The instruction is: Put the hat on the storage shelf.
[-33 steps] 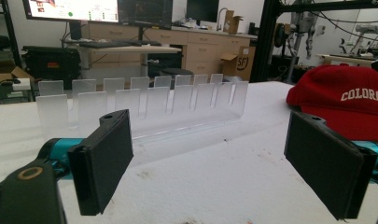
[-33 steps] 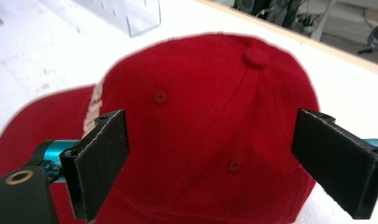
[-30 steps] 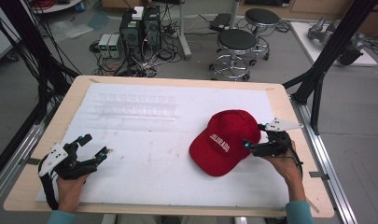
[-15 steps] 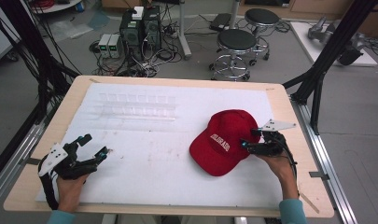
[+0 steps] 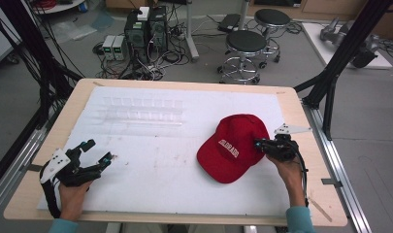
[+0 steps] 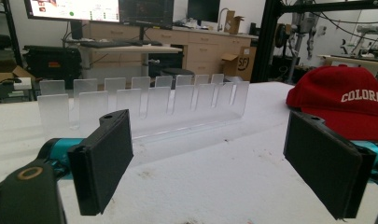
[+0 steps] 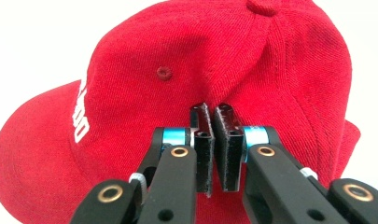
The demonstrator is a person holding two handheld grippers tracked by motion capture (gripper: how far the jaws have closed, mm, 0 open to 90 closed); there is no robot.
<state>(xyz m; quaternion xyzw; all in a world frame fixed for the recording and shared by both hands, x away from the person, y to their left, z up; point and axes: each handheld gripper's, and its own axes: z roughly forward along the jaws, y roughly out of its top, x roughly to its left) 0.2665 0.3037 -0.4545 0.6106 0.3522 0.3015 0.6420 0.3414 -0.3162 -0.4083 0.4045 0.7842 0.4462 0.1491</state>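
- The red cap [image 5: 233, 148] lies crown up on the white mat [image 5: 150, 170], right of centre.
- The right gripper [image 7: 213, 116] has its jaws pressed together against the crown's side; whether fabric is pinched, I cannot tell.
- The left gripper [image 5: 94, 154] rests jaws apart, well away, facing a clear slotted rack [image 6: 144, 100].
- Judging by this, the cap isn't lifted yet.

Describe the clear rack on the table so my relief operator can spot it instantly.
Start at the white mat covering the wooden table, then look to its far left part, away from the red cap. The rack is a long, see-through plastic strip with two rows of upright tabs, nearly blending into the mat.
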